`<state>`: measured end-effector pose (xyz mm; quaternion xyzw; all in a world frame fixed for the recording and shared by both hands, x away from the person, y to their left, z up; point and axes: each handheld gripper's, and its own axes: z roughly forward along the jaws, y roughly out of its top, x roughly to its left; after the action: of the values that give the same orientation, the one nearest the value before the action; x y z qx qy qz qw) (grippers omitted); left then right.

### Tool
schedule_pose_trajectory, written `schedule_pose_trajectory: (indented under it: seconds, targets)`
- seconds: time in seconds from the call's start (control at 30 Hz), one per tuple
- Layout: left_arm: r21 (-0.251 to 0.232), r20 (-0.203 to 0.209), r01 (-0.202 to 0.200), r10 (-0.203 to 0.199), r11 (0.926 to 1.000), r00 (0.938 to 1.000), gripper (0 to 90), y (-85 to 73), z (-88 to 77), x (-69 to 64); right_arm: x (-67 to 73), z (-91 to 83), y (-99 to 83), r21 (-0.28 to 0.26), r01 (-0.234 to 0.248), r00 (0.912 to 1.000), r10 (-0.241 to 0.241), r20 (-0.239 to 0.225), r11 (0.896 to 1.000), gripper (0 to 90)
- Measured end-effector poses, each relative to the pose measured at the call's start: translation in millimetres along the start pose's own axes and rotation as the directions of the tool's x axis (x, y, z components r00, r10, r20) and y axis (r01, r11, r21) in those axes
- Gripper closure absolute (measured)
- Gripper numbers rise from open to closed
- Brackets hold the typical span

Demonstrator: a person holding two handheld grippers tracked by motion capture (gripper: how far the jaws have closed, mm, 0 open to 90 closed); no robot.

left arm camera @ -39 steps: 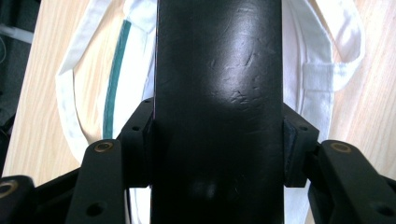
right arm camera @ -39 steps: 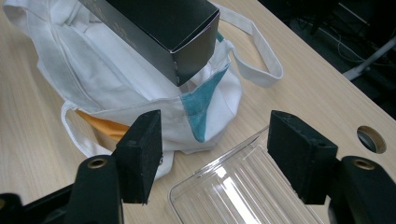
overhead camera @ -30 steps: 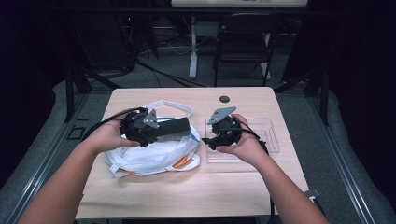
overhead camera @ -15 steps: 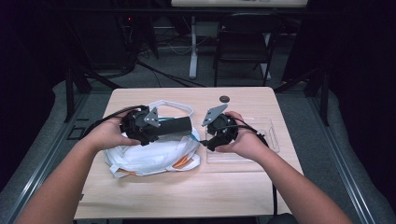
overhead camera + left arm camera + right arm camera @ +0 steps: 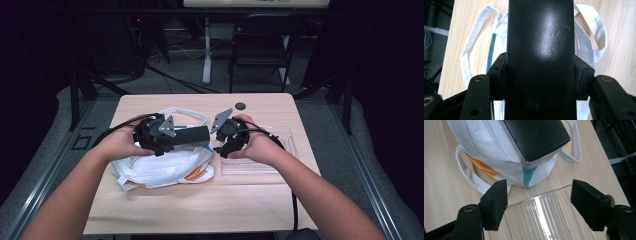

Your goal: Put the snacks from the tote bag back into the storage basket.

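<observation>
On the wooden surface [image 5: 200, 210] lies my white cloth bag [image 5: 160, 170], handles loose. My left gripper [image 5: 540, 75] has its fingers clenched on a glossy black box [image 5: 541, 45] above the bag. My right gripper [image 5: 539, 205] gapes released; I'd judge it should spread the bag's mouth first.

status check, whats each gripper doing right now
Left gripper shut on black box, over white tote bag. Right gripper open, above clear tray. Nothing between.

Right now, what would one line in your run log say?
left gripper: shut on black box | right gripper: open, over clear tray | box above white tote bag | table
</observation>
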<state>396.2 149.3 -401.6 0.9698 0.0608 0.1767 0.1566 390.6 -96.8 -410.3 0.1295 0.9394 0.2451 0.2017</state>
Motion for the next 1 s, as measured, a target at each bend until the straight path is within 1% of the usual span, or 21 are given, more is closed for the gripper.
schedule_pose_trajectory:
  seconds: [0.2,0.33,0.47,0.53,0.6,0.63,0.73,0.8,0.93,1.0]
  targets:
    - [-0.005,-0.004,-0.01,0.01,0.9999,0.9999,43.4,5.4,-0.7,-0.4,-2.7,-4.7,8.3,0.004,0.028,0.9995,-0.028,0.016,1.0,29.7]
    - [-0.014,-0.003,-0.015,0.014,0.9998,0.9999,43.4,9.6,-0.9,-0.9,-2.9,-7.0,13.3,-0.002,0.04,0.9991,-0.04,0.016,0.999,29.7]
    - [-0.02,0.0,-0.024,0.024,0.9995,0.9997,43.4,14.0,-0.8,-1.5,-2.7,-9.2,18.2,0.011,0.053,0.9985,-0.053,0.014,0.999,29.6]
    - [-0.022,0.004,-0.029,0.029,0.9993,0.9996,43.4,16.1,-0.5,-1.9,-2.2,-9.3,19.8,0.004,0.057,0.9983,-0.057,0.014,0.998,29.6]
    - [-0.026,0.009,-0.034,0.035,0.9991,0.9994,43.4,18.2,-0.2,-2.4,-1.9,-9.0,21.0,-0.002,0.059,0.9982,-0.059,0.012,0.998,29.5]
    - [-0.028,0.009,-0.036,0.036,0.9989,0.9993,43.4,19.2,0.1,-2.7,-2.3,-9.8,21.9,0.01,0.069,0.9975,-0.069,0.013,0.998,29.4]
    - [-0.031,0.011,-0.04,0.04,0.9987,0.9991,43.4,22.1,0.7,-3.2,-2.1,-8.7,22.5,0.004,0.076,0.997,-0.076,0.014,0.997,28.9]
    - [-0.033,0.016,-0.044,0.045,0.9985,0.9989,43.4,24.0,1.5,-3.5,-1.8,-9.8,23.4,0.019,0.084,0.9964,-0.084,0.01,0.996,28.8]
    - [-0.038,0.021,-0.053,0.054,0.9979,0.9983,43.4,27.7,3.3,-4.9,-1.7,-9.0,22.8,0.011,0.099,0.9951,-0.099,0.0,0.995,28.6]
    - [-0.042,0.025,-0.056,0.057,0.9976,0.9981,43.4,29.5,3.8,-5.2,-1.2,-8.7,22.6,0.018,0.109,0.9941,-0.109,0.002,0.994,28.6]
